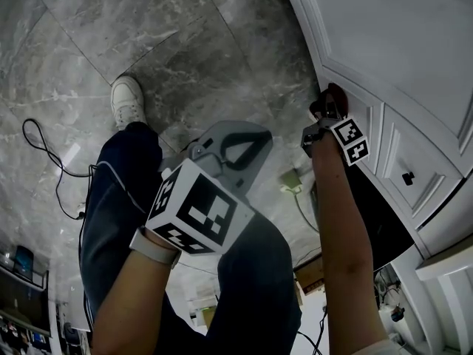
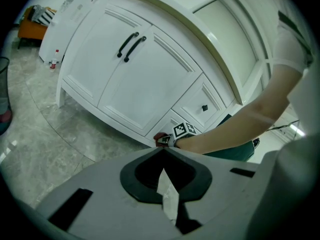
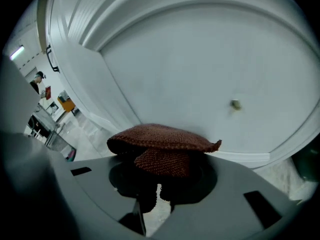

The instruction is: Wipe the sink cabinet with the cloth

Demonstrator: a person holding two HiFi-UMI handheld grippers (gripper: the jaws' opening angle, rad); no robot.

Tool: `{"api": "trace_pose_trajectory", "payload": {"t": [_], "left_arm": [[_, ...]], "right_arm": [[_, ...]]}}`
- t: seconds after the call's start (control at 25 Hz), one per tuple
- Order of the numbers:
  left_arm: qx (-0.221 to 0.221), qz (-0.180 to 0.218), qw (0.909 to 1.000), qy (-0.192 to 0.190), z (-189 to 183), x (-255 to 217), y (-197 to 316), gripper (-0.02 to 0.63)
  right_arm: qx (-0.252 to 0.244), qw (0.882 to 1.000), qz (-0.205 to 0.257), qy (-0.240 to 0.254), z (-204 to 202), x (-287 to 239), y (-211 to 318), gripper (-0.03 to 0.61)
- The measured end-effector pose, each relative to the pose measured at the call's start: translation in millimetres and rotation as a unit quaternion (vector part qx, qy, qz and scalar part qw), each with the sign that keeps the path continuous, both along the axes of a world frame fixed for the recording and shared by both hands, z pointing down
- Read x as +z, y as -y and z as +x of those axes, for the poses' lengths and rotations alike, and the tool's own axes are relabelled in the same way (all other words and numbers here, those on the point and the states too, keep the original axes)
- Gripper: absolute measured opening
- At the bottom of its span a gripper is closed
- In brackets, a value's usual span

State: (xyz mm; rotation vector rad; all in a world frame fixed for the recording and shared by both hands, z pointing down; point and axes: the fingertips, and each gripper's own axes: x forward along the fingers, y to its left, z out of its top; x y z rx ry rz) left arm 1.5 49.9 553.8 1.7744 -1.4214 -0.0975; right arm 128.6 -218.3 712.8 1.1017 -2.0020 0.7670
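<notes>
- The cloth (image 3: 162, 144) is a reddish-brown knitted piece, folded, and its upper fold spreads out flat like a cap.
- The right gripper (image 3: 160, 171) holds it: the jaws are closed on the lower fold and the rest stands out just ahead of the tips.
- In front of this gripper, the cloth lies against a white panel of the sink cabinet (image 3: 210, 69). A small knob (image 3: 235, 104) sits on the panel, above and to the right of the jaws.
- In the head view the cloth (image 1: 332, 98) shows as a dark red lump at the tip of the right gripper (image 1: 325, 120), touching the cabinet (image 1: 399, 43).
- The left gripper (image 2: 162, 151) has its jaws together with nothing between them. It is held away from the cabinet, over the grey marble floor (image 2: 45, 134).
- Ahead of the left gripper, the double doors (image 2: 135, 84) with two dark handles (image 2: 131, 45) are closed.
- The drawer (image 2: 204, 107), to the right of them, is closed too, so what is inside cannot be seen.
</notes>
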Motion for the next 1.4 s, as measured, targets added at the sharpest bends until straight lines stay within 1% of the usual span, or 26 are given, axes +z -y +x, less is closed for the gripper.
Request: {"api": "trace_pose_trajectory", "payload": {"t": [0.08, 0.2, 0.4, 0.56, 0.76, 0.92, 1.04, 1.16, 1.28, 1.4], "left_arm": [[-0.003, 0.0, 1.0, -0.005, -8, 1, -2, 0.011], [-0.011, 0.002, 0.9999, -0.01, -21, 1, -3, 0.011], [-0.009, 0.007, 0.9999, -0.013, -29, -2, 0, 0.011], [0.0, 0.015, 0.9998, -0.011, -28, -7, 8, 0.011], [0.025, 0.024, 0.9994, -0.011, -9, -13, 17, 0.011], [0.027, 0.032, 0.999, -0.016, 3, -19, 26, 0.011], [0.041, 0.029, 0.9987, -0.011, 20, -19, 28, 0.011], [0.058, 0.029, 0.9979, -0.004, 39, -19, 30, 0.011], [0.063, 0.028, 0.9976, -0.003, 51, -18, 35, 0.011], [0.069, 0.025, 0.9973, 0.001, 63, -17, 38, 0.011]], "right_arm": [[0.012, 1.0, 0.0, 0.0, -10, 0, -2, 0.109], [0.031, 0.999, 0.005, -0.009, -12, -1, -3, 0.109], [0.022, 0.999, 0.014, -0.021, -11, -10, -2, 0.109], [0.024, 1.0, 0.019, -0.006, -14, -29, -3, 0.109], [0.005, 0.999, 0.025, 0.019, -15, -59, -4, 0.109], [0.013, 0.997, 0.03, 0.069, -17, -86, -4, 0.109], [0.007, 0.995, 0.027, 0.097, -15, -101, -6, 0.109], [-0.005, 0.993, 0.028, 0.114, -9, -110, -6, 0.109], [-0.008, 0.991, 0.027, 0.129, -1, -115, -5, 0.109], [-0.008, 0.991, 0.024, 0.135, 11, -116, -4, 0.109]]}}
